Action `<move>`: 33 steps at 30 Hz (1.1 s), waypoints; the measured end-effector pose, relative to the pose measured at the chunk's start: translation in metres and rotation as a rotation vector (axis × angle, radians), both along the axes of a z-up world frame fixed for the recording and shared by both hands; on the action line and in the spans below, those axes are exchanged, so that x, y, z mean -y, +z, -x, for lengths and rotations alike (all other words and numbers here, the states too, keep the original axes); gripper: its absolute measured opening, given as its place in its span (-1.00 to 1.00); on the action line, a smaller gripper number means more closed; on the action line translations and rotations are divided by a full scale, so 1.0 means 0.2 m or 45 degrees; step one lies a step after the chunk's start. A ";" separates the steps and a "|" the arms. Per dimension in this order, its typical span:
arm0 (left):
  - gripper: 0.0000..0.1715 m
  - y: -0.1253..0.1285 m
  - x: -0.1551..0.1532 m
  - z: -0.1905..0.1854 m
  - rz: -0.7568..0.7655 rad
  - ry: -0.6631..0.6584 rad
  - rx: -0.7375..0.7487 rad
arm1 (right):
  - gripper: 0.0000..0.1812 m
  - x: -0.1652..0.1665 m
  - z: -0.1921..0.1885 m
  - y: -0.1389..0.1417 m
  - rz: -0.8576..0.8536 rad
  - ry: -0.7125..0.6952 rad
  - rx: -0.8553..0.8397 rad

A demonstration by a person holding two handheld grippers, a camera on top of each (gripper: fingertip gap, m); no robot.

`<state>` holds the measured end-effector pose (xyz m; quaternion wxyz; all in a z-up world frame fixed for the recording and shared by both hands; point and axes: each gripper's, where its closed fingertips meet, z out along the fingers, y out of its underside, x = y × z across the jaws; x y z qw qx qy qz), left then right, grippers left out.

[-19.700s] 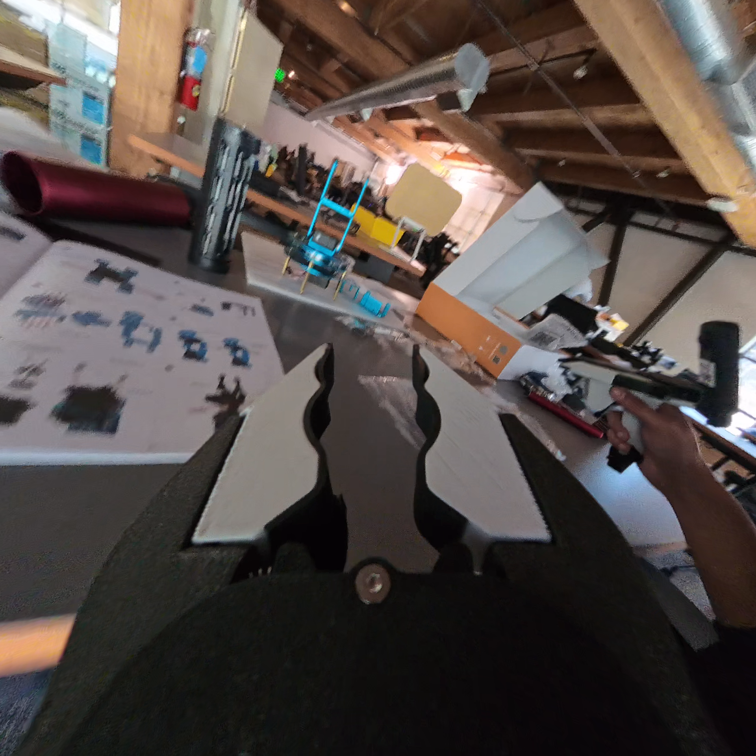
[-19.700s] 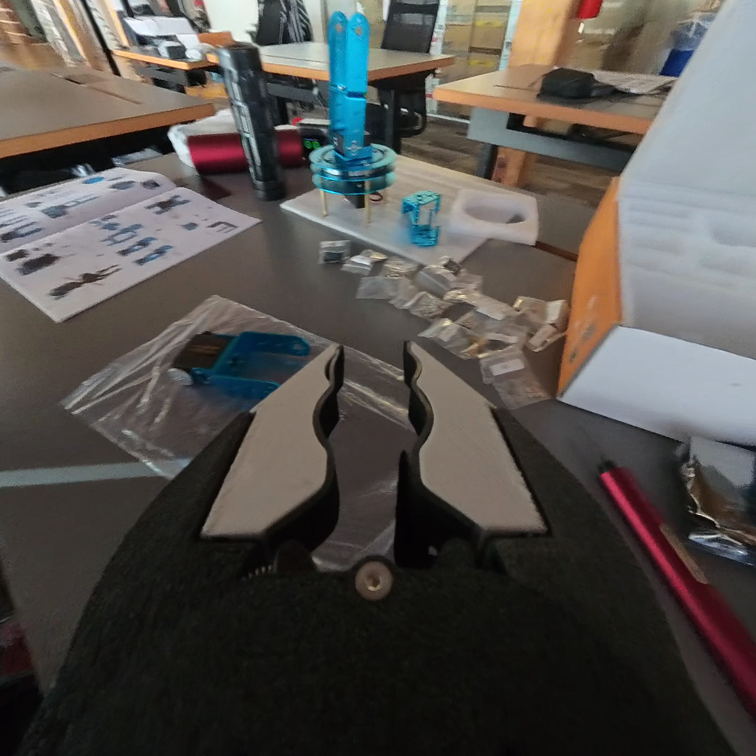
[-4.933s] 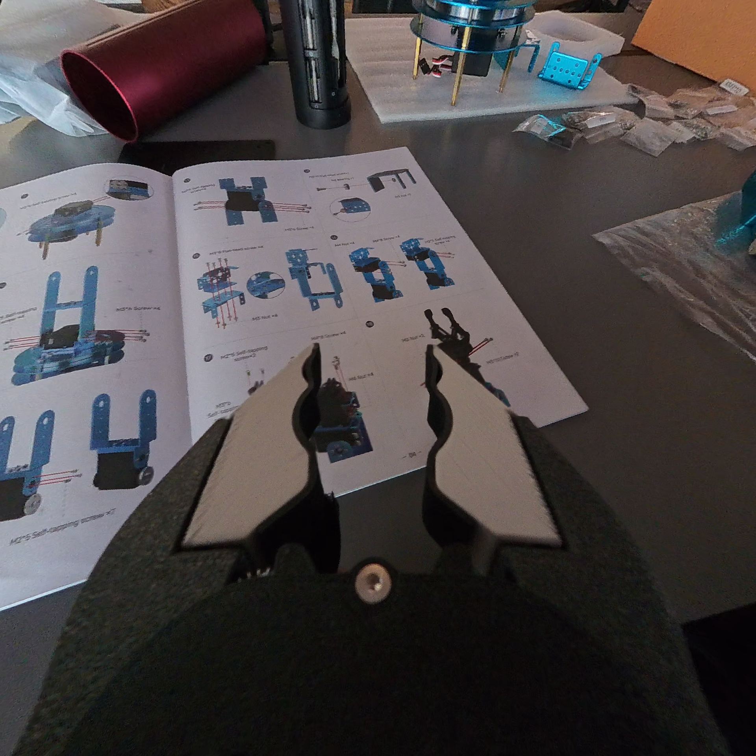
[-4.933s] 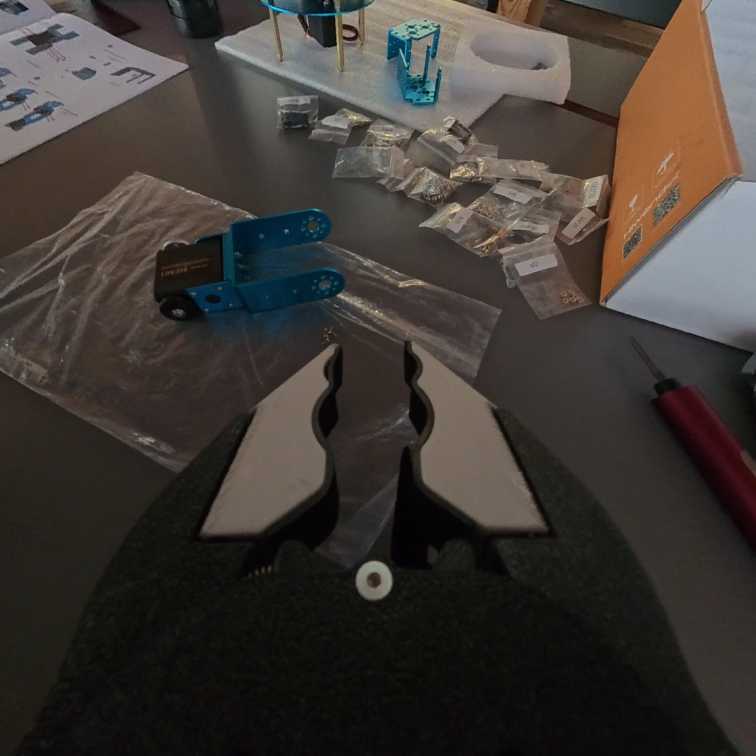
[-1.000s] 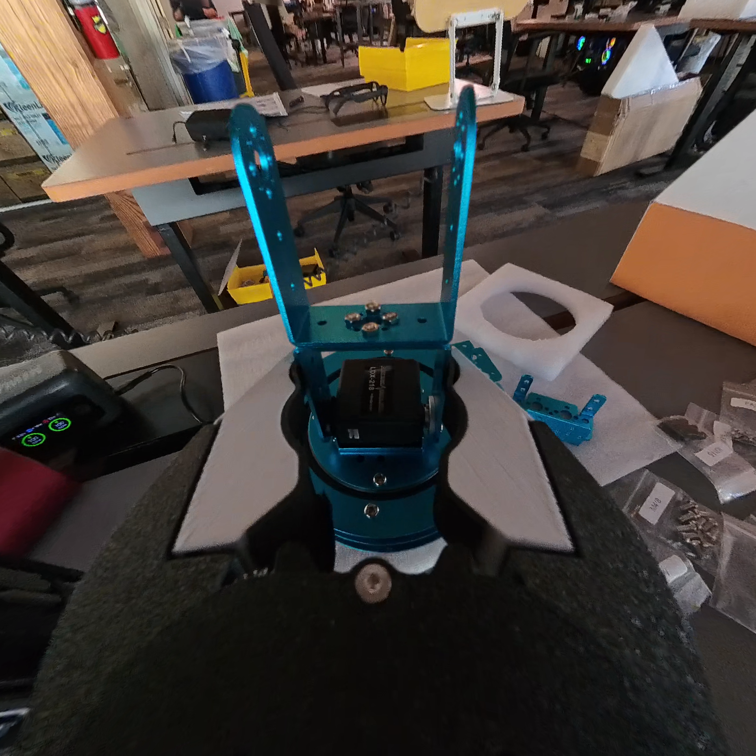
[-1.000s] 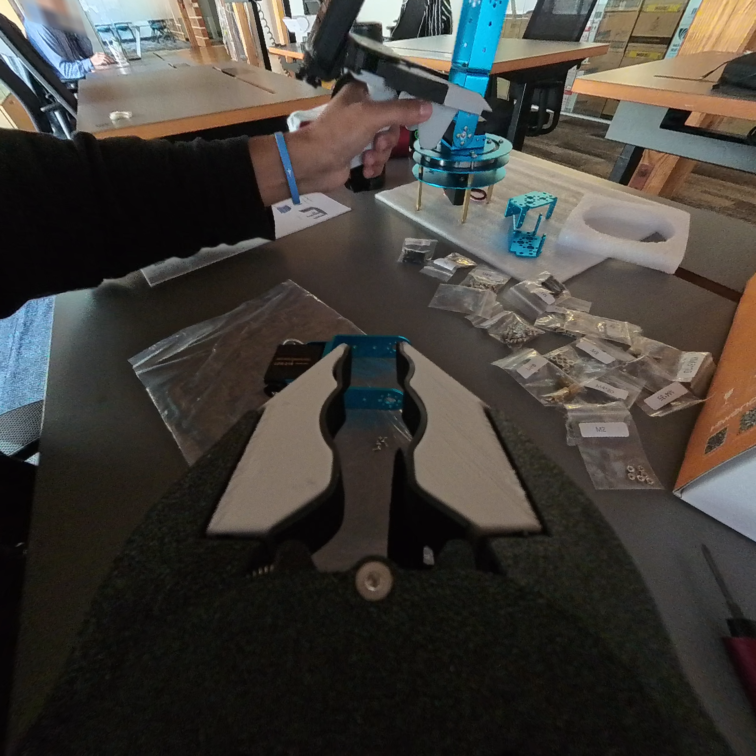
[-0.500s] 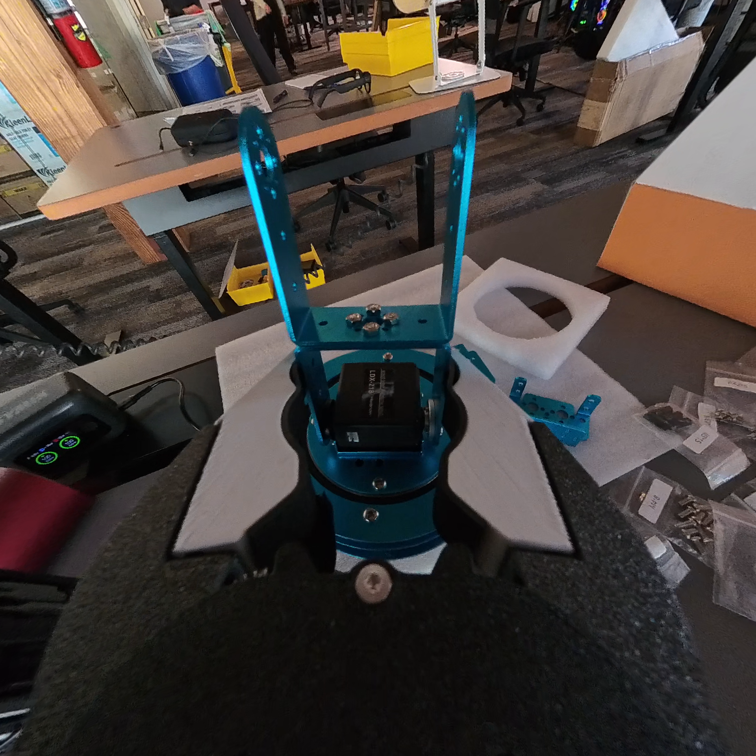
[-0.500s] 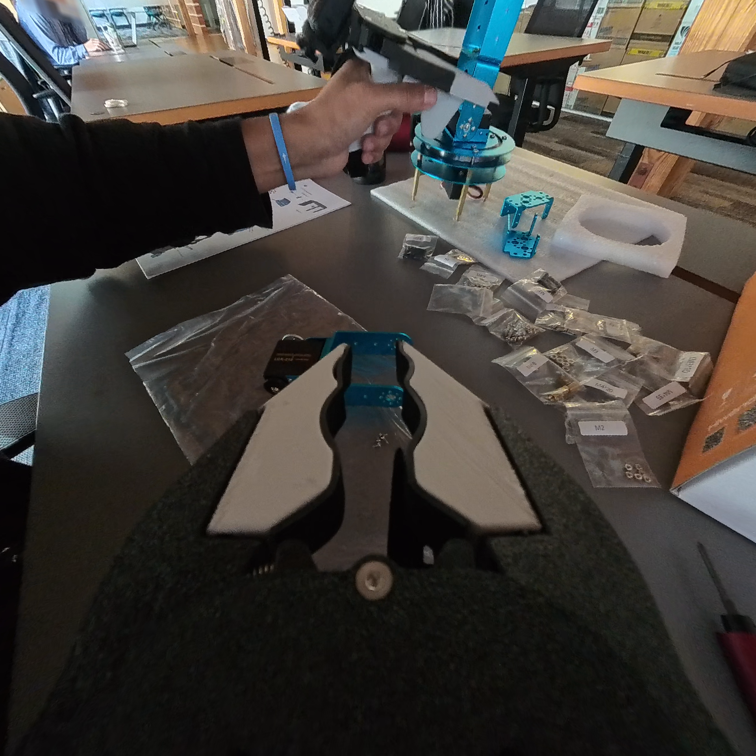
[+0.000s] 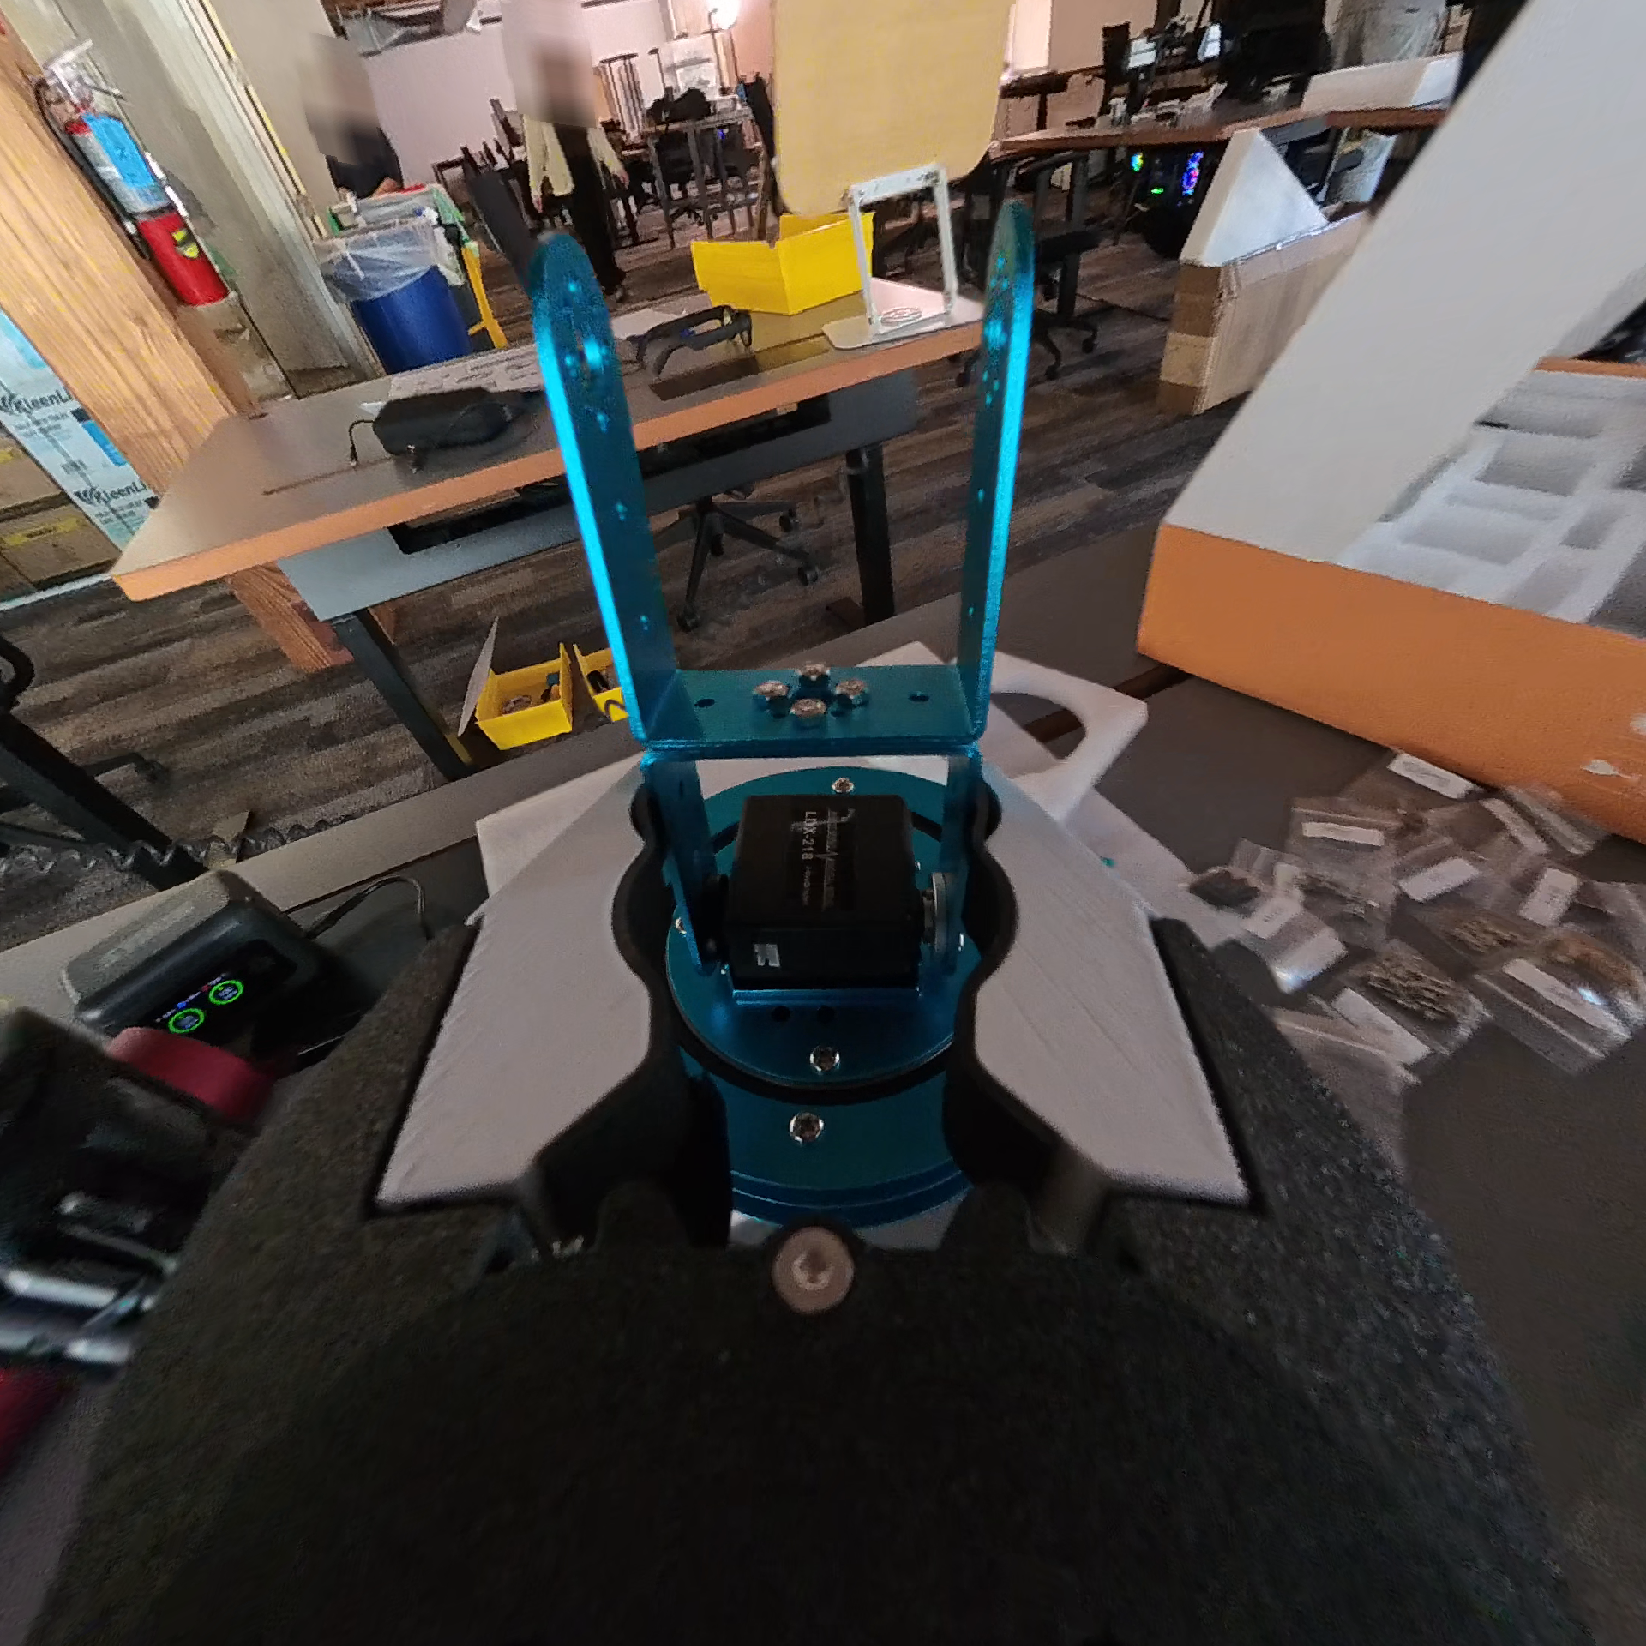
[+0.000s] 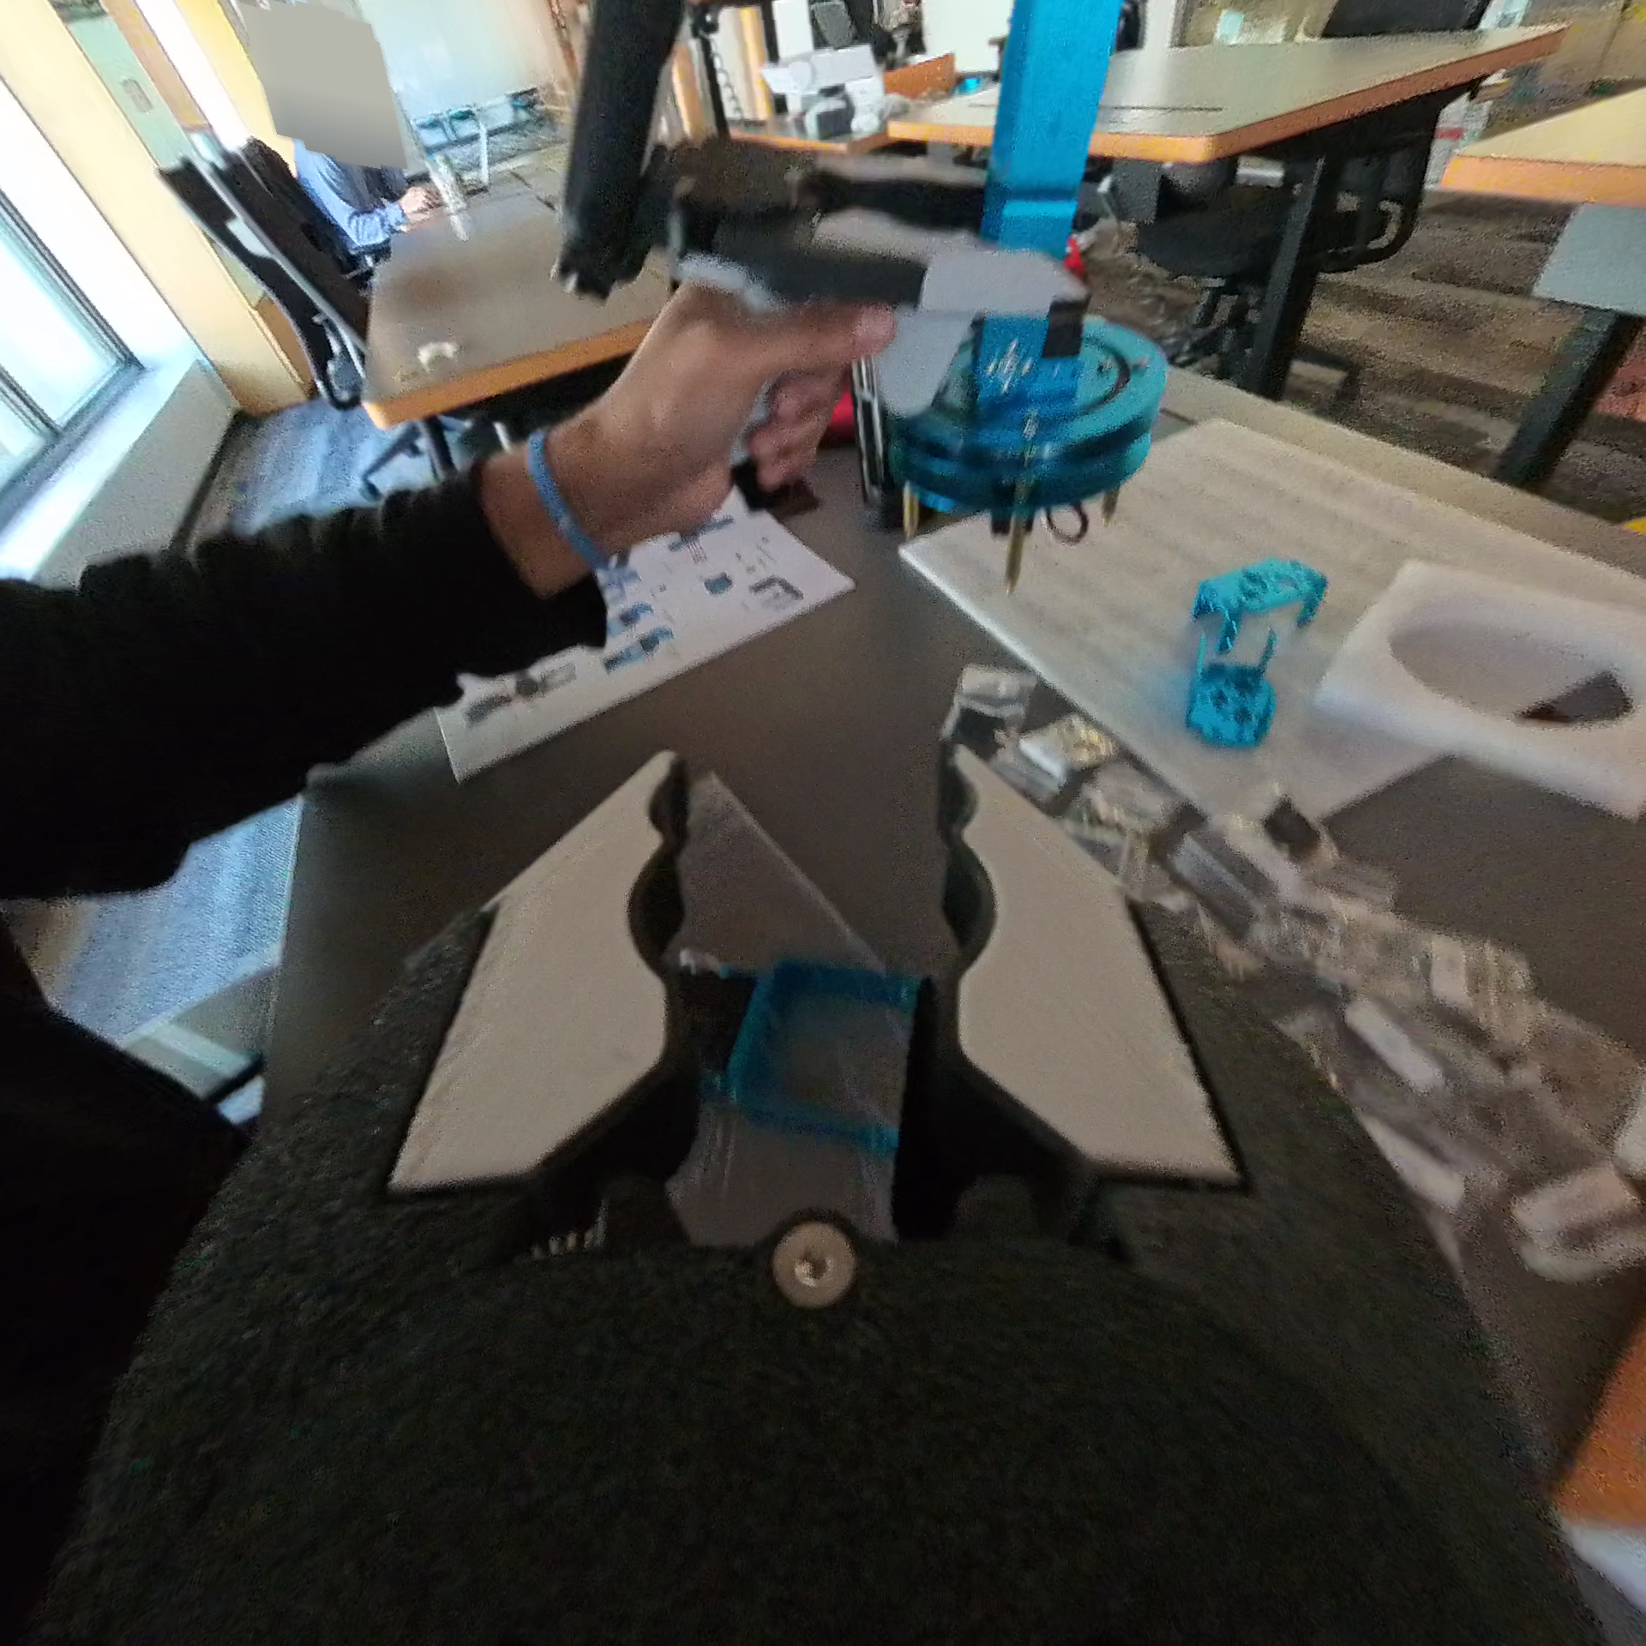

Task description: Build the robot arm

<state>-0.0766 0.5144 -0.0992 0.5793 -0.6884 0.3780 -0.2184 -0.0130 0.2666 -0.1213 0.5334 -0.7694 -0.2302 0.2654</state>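
My left gripper (image 9: 815, 802) is shut on a blue round base (image 9: 828, 1095) that carries a black servo (image 9: 819, 891) and a tall blue U-bracket (image 9: 579, 401). In the right wrist view the left gripper (image 10: 980, 294), in a person's hand (image 10: 712, 401), holds that base (image 10: 1024, 419) in the air, its brass legs clear of the white foam sheet (image 10: 1158, 552). My right gripper (image 10: 815, 775) is open, jaws wide apart. A blue bracket (image 10: 819, 1051) lies low between its fingers on clear plastic, blurred.
On the dark table are a small blue bracket (image 10: 1238, 659), a white foam block with a round hole (image 10: 1496, 677), several small bags of screws (image 10: 1336, 980) and an open manual (image 10: 695, 615). An orange and white box (image 9: 1381, 641) stands right. A black device with green lights (image 9: 196, 989) sits left.
My left gripper has lifted the blue base off the foam sheet. My right gripper has opened wider and moved forward, so the blue bracket now sits deep between its fingers.
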 end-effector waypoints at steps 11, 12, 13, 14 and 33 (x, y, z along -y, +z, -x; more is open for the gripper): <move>-0.27 0.09 0.67 0.22 -0.061 -0.031 -0.014 | -0.36 -0.44 0.59 0.43 -0.035 0.138 0.021; -0.27 0.08 0.73 0.24 -0.058 -0.030 -0.017 | -0.50 -0.41 0.63 0.40 -0.015 0.160 0.038; -0.27 0.06 0.78 0.26 -0.059 -0.026 -0.019 | -0.73 -0.37 0.68 0.38 0.002 0.191 0.036; -0.26 0.05 0.82 0.28 -0.055 -0.015 -0.016 | -0.72 -0.33 0.71 0.36 0.007 0.205 0.034; -0.26 -0.30 1.37 0.36 0.008 0.089 0.117 | -0.74 0.23 0.82 0.01 0.010 0.307 0.285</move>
